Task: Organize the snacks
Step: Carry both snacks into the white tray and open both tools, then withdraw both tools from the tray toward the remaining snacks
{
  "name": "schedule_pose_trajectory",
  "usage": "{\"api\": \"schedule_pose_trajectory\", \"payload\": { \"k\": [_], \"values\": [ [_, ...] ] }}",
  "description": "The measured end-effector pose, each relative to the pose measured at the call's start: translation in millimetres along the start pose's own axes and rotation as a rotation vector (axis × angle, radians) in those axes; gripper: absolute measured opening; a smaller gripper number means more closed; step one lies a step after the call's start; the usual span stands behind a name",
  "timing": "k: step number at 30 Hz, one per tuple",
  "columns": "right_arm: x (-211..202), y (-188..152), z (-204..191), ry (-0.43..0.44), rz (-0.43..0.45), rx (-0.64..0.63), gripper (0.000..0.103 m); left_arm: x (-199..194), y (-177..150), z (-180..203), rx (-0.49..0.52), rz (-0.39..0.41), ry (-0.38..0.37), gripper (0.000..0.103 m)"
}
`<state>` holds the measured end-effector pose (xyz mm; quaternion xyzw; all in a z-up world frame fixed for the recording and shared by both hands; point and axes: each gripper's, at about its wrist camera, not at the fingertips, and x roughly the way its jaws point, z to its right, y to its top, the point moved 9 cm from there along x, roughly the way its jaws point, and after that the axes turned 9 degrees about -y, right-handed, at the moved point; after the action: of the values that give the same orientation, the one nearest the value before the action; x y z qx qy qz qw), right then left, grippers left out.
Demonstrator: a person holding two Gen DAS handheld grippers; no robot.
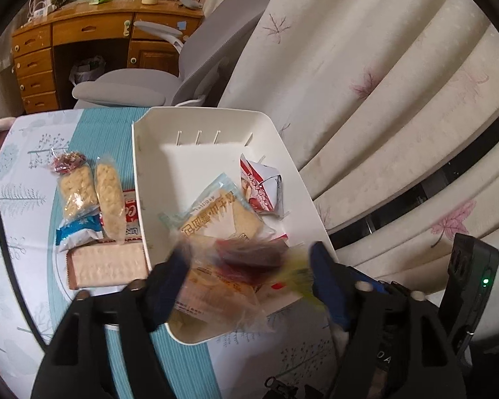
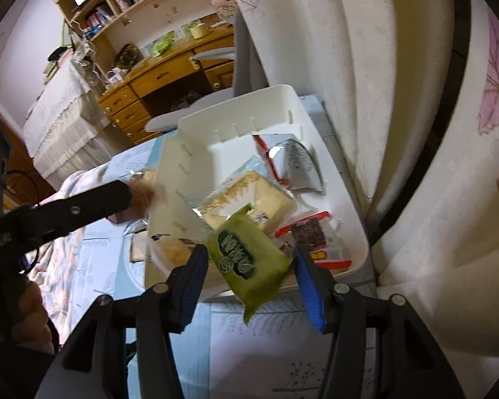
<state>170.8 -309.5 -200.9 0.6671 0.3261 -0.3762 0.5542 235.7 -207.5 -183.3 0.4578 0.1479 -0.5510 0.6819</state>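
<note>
A white bin (image 1: 156,153) stands on the table and holds a red-and-white packet (image 1: 261,186) and a pale-blue biscuit packet (image 1: 216,219). My left gripper (image 1: 249,276) hangs over the bin's near end with its jaws wide. A blurred clear snack packet (image 1: 216,286) lies loose between them, over the bin. In the right wrist view the bin (image 2: 189,139) also holds a silver packet (image 2: 297,166) and a red packet (image 2: 311,236). My right gripper (image 2: 251,279) is over the near rim. A tilted green packet (image 2: 249,262) sits between its pads with slim gaps either side.
Left of the bin lie two rice-cracker packets (image 1: 76,186), a blue-and-white packet (image 1: 78,232) and a flat wafer packet (image 1: 106,267) on the teal tablecloth (image 1: 183,365). A leaf-print curtain (image 1: 382,99) hangs close on the right. A grey chair (image 1: 133,86) and wooden desk (image 1: 93,26) stand behind.
</note>
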Motion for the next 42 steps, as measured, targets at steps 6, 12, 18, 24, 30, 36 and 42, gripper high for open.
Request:
{"api": "schedule_pose_trajectory", "payload": {
  "k": [6, 12, 18, 24, 30, 36, 42],
  "values": [
    [4, -1, 7, -0.021, -0.016, 0.034, 0.077, -5, -8, -9, -0.023, -0.013, 0.013, 0.084],
    [6, -6, 4, -0.012, -0.041, 0.074, 0.077, -20, -17, -27, -0.062, -0.008, 0.033, 0.084],
    [4, -15, -8, -0.007, -0.056, 0.112, 0.077, -41, -31, -46, -0.083, -0.005, 0.047, 0.084],
    [0, -25, -28, -0.004, -0.061, 0.167, 0.077, -67, -46, -70, -0.091, -0.021, 0.055, 0.084],
    [-8, -41, -59, -0.021, -0.054, 0.234, 0.077, -97, -58, -101, -0.072, -0.062, 0.078, 0.084],
    [-14, -55, -91, -0.031, -0.044, 0.313, 0.077, -124, -61, -129, -0.023, -0.097, 0.092, 0.084],
    [-11, -73, -124, -0.026, -0.055, 0.408, 0.077, -146, -59, -156, 0.055, -0.132, 0.096, 0.084]
  ]
}}
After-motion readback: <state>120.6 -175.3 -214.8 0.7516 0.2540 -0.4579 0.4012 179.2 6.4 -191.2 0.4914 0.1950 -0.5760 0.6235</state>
